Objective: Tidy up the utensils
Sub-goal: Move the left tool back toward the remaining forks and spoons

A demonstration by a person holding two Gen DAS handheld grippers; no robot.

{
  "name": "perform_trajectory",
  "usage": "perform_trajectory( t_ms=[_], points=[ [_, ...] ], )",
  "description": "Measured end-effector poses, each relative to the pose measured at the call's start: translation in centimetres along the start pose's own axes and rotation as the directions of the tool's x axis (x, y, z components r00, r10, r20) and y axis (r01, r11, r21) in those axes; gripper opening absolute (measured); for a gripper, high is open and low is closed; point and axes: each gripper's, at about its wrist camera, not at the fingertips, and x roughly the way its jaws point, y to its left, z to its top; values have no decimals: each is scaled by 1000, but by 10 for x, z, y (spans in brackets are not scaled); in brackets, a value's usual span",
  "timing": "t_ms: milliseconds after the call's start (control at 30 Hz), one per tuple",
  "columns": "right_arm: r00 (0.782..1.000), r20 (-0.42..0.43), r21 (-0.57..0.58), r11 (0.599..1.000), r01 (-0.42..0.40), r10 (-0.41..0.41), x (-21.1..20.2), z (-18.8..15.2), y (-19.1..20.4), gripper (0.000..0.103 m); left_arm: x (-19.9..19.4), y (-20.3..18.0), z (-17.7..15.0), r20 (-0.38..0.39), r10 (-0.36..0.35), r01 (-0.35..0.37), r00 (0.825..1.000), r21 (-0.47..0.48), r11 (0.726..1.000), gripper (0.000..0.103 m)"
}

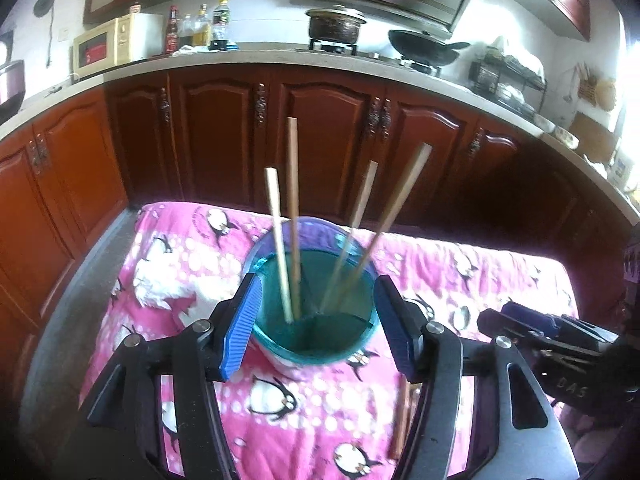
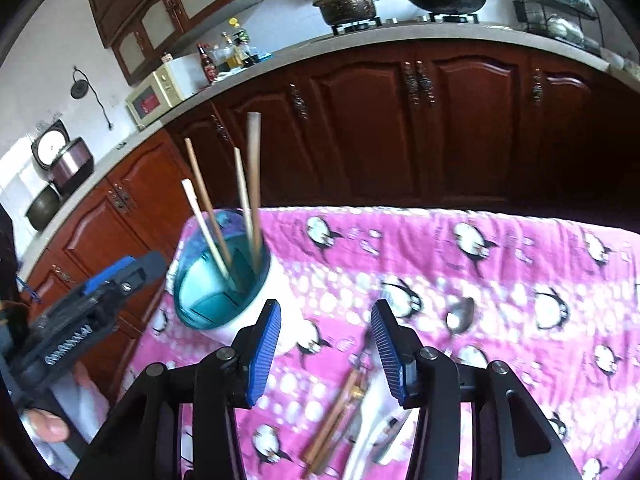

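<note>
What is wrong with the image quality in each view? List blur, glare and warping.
Left wrist view: fisheye bends the counter into an arc; window glare washes out the right edge; the wooden stick on the cloth is smeared. Right wrist view: same warping; the loose sticks and spoon are motion-blurred, and the holder is slightly soft.

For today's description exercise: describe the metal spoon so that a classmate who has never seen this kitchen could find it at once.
Start at the pink penguin-print cloth covering the table in front of the dark wooden cabinets. To the right of the teal plastic utensil cup, the shiny metal spoon lies flat on the cloth. Unlike the brown wooden chopsticks beside it, it is silver with a rounded bowl.
</note>
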Motion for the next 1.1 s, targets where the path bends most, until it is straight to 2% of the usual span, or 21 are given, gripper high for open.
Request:
perform_trajectory(
  t_ms=[467, 800, 1000, 1100],
  points=[
    [996, -25, 58, 995, 85, -84, -29, -43, -47, 48, -7, -58, -26, -70, -80, 86, 994, 82, 993, 59],
    [987, -89, 127, 982, 142, -131, -26, -73, -89, 50, 12, -64, -49, -183, -132, 141, 974, 39, 989, 59],
    [989, -121, 182, 978, 101, -79, -12, -82, -104, 50, 25, -66, -74, -257, -146, 165, 955, 52, 985, 59],
    [992, -122, 199, 979, 39, -15, -3, -79, -105, 49, 33, -66, -87, -298, -154, 173, 942, 40, 984, 59]
  ],
)
